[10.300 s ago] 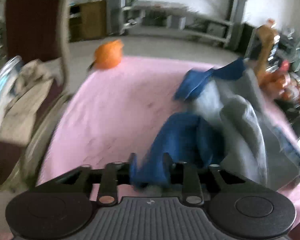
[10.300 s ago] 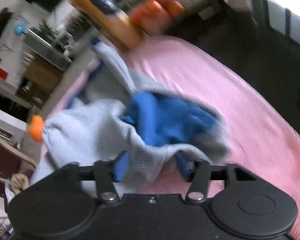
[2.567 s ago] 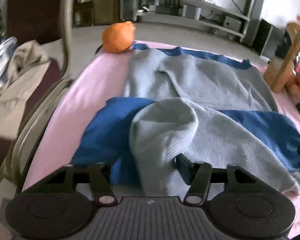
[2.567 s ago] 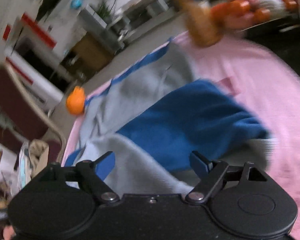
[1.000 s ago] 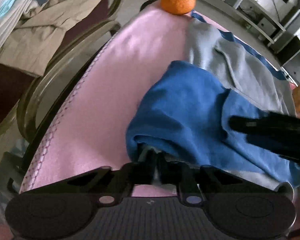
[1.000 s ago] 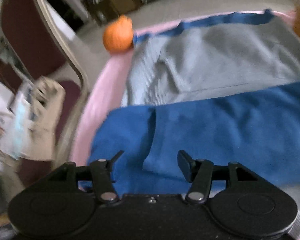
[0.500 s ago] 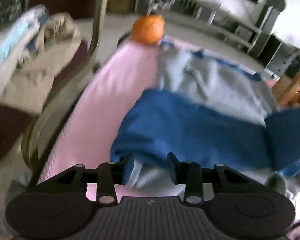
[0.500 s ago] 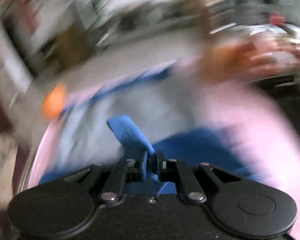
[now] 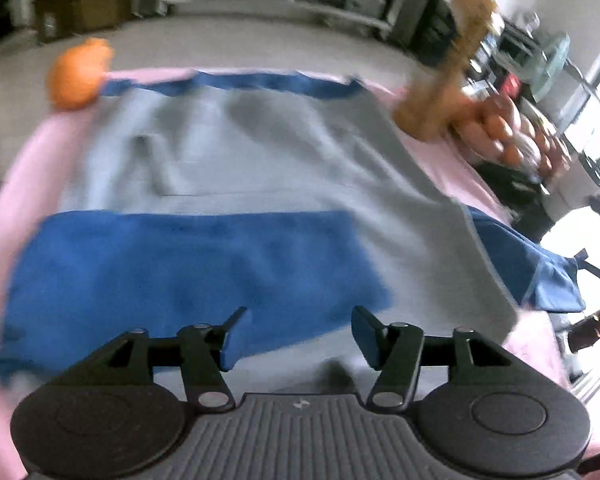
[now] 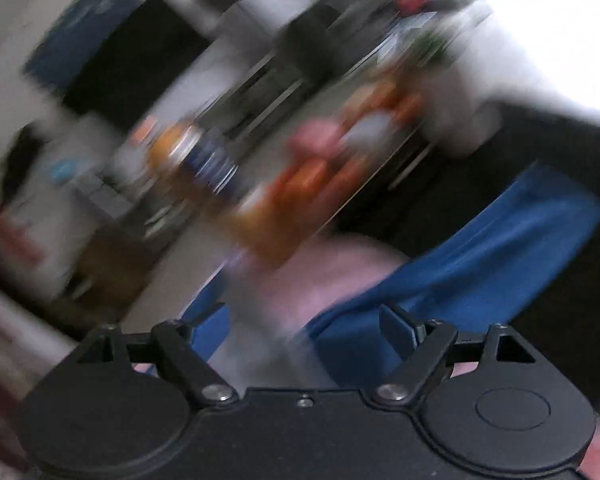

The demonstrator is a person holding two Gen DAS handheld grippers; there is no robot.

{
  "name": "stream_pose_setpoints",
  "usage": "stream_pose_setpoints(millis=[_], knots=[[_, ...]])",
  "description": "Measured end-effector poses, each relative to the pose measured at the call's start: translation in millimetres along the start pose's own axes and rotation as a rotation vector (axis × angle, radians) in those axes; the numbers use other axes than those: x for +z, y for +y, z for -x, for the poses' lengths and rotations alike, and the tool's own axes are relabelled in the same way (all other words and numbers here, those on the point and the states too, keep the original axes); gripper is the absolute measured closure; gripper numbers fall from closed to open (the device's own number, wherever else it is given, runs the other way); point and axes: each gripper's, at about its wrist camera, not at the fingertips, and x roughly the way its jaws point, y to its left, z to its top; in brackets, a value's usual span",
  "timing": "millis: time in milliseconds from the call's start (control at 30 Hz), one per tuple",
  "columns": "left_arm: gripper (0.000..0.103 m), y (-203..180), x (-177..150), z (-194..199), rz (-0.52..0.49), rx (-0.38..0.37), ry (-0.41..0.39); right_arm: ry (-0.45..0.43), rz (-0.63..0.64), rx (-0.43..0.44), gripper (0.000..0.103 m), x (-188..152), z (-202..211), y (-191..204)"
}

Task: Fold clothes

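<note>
A grey sweater (image 9: pixel 268 152) with blue sleeves and a blue hem lies spread on the pink cloth (image 9: pixel 28 148). One blue sleeve (image 9: pixel 172 264) is folded flat across its near part. My left gripper (image 9: pixel 296 332) is open and empty just above the near edge of the sweater. The other blue sleeve (image 10: pixel 480 252) hangs over the table's right edge in the blurred right wrist view; it also shows in the left wrist view (image 9: pixel 540 276). My right gripper (image 10: pixel 304 328) is open, with that sleeve just beyond its fingertips.
An orange ball (image 9: pixel 78 74) sits at the far left corner of the table. A brown wooden stand (image 9: pixel 448 80) and a tray of orange and red fruit (image 9: pixel 512 132) stand at the far right. Shelves and furniture line the room behind.
Both grippers have opened and let go of the cloth. The left blue sleeve now lies flat across the sweater. The right gripper has swung fast to the right, toward the sleeve hanging off the edge.
</note>
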Motion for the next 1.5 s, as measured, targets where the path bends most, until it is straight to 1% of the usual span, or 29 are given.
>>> stream_pose_setpoints(millis=[33,67,100,167,200,233,267,300,333,367,433,500,633,733,767,833,967,1000,1067,1100,1167,1200,1233,1300,1333,1367,1400,1500], knots=[[0.04,-13,6,-10,-0.003,-0.013,0.024,0.048,0.017,0.002,0.022,-7,-9,2],[0.041,-25,12,-20,-0.006,-0.026,0.047,0.065,0.018,0.009,0.022,-8,-11,3],[0.042,-38,18,-30,-0.009,-0.039,0.071,0.07,0.014,0.017,0.022,-7,-12,2],[0.043,-51,24,-48,0.005,-0.062,0.1,0.08,0.006,0.034,0.021,-5,-13,2],[0.045,-55,24,-57,0.006,-0.049,0.121,0.084,0.002,0.042,0.021,-5,-14,1],[0.051,-57,24,-66,0.005,-0.031,0.144,0.089,-0.002,0.051,0.02,-4,-14,1],[0.061,-60,24,-74,0.005,-0.013,0.167,0.094,-0.006,0.059,0.02,-3,-15,1],[0.069,-62,23,-77,-0.008,0.011,0.165,0.099,-0.01,0.067,0.02,-2,-15,1],[0.074,-64,20,-79,-0.024,0.037,0.155,0.104,-0.015,0.076,0.02,-2,-16,0],[0.082,-66,18,-79,-0.043,0.061,0.15,0.109,-0.019,0.084,0.02,-1,-17,0],[0.094,-63,17,-75,-0.051,0.084,0.126,0.118,-0.027,0.101,0.02,1,-18,-1],[0.096,-55,17,-65,-0.039,0.114,0.086,0.114,-0.025,0.092,0.019,3,-22,-1],[0.097,-21,17,-12,-0.033,0.232,-0.082,0.134,-0.035,0.073,0.019,1,-33,-1],[0.097,37,20,47,-0.007,0.357,-0.236,0.161,-0.043,0.078,0.019,-6,-39,4],[0.097,66,21,68,0.014,0.416,-0.285,0.171,-0.044,0.082,0.019,-9,-42,6],[0.097,123,20,101,0.072,0.548,-0.35,0.193,-0.045,0.098,0.019,-15,-46,11],[0.096,239,7,134,0.268,0.812,-0.324,0.235,-0.053,0.122,0.018,-29,-57,20],[0.096,263,2,135,0.315,0.885,-0.302,0.246,-0.069,0.135,0.017,-32,-61,20],[0.093,300,-10,124,0.391,1.069,-0.229,0.274,-0.121,0.175,0.014,-38,-69,19],[0.093,312,-16,120,0.416,1.148,-0.202,0.292,-0.157,0.202,0.013,-42,-74,18],[0.093,329,-26,116,0.462,1.285,-0.155,0.294,-0.166,0.227,0.013,-44,-74,19],[0.093,330,-27,117,0.462,1.296,-0.148,0.292,-0.165,0.237,0.013,-45,-73,20],[0.092,329,-28,120,0.453,1.291,-0.146,0.29,-0.165,0.247,0.012,-45,-72,21],[0.084,326,-29,125,0.436,1.281,-0.142,0.286,-0.164,0.267,0.01,-47,-70,24],[0.076,320,-29,128,0.408,1.236,-0.148,0.285,-0.164,0.277,0.009,-48,-70,25],[0.062,312,-29,132,0.374,1.179,-0.157,0.283,-0.163,0.287,0.009,-49,-69,26],[0.06,308,-30,135,0.352,1.129,-0.162,0.281,-0.163,0.298,0.008,-49,-68,27],[0.06,302,-28,139,0.317,1.047,-0.168,0.275,-0.161,0.328,0.007,-52,-65,30]])
